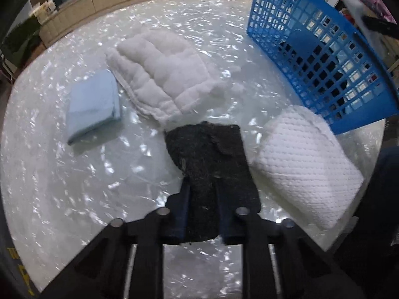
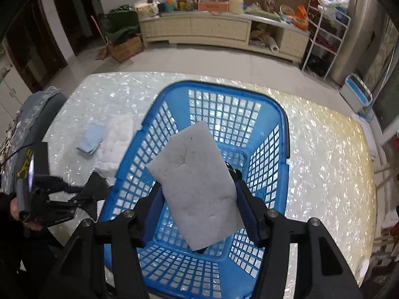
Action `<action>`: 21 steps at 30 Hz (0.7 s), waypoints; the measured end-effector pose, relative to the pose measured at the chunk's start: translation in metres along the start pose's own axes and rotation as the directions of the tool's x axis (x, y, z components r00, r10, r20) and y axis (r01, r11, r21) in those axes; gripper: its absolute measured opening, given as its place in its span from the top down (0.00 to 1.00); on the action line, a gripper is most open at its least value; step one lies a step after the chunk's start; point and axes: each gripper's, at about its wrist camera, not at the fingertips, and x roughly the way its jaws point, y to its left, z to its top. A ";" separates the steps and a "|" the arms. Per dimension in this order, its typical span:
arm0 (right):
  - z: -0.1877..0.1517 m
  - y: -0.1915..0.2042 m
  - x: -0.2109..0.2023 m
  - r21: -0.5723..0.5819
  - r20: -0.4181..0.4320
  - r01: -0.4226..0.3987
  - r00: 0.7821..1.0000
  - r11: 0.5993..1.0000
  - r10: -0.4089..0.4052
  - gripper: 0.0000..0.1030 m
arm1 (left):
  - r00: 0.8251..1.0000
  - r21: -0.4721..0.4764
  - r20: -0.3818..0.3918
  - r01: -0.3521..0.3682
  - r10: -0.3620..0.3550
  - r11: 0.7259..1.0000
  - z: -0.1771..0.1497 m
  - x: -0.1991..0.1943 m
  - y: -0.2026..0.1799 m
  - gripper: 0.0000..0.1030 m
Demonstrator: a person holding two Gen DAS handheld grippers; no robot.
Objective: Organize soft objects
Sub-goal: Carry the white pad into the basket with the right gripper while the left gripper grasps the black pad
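Right jaws clamping grey pad (image 2: pixel 197 186) over blue basket (image 2: pixel 283 134), left jaws gripping black pad (image 1: pixel 212 164)

A cluttered cream sideboard (image 2: pixel 219 28) lines the brown wall beyond pale glossy floor tiles (image 2: pixel 174 58).

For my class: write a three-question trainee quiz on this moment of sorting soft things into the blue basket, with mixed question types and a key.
1. True or false: the right gripper holds the grey pad above the blue basket.
2. Which item does the left gripper grip? A) light blue cloth B) black pad C) white quilted cloth
3. Fill in: the white textured towel lies on the table right beside the ____.

Key
1. True; no item is seen on the basket floor.
2. B, the black pad. The light blue cloth and white quilted cloth lie untouched.
3. Basket.
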 end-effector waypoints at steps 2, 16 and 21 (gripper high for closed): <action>0.002 -0.001 0.008 0.010 -0.020 0.006 1.000 1.000 -0.006 0.46 | 1.000 0.006 0.004 -0.001 0.001 1.000 -0.001 -0.001 -0.001 0.87; 0.010 0.004 0.072 -0.025 -0.160 0.131 0.978 0.991 -0.133 0.40 | 0.994 -0.029 0.103 0.028 -0.025 0.999 -0.005 -0.048 -0.001 0.87; 0.015 0.012 0.074 -0.029 -0.169 0.096 0.981 0.995 -0.100 0.39 | 0.990 -0.018 0.142 0.029 -0.026 0.999 -0.009 -0.075 -0.005 0.87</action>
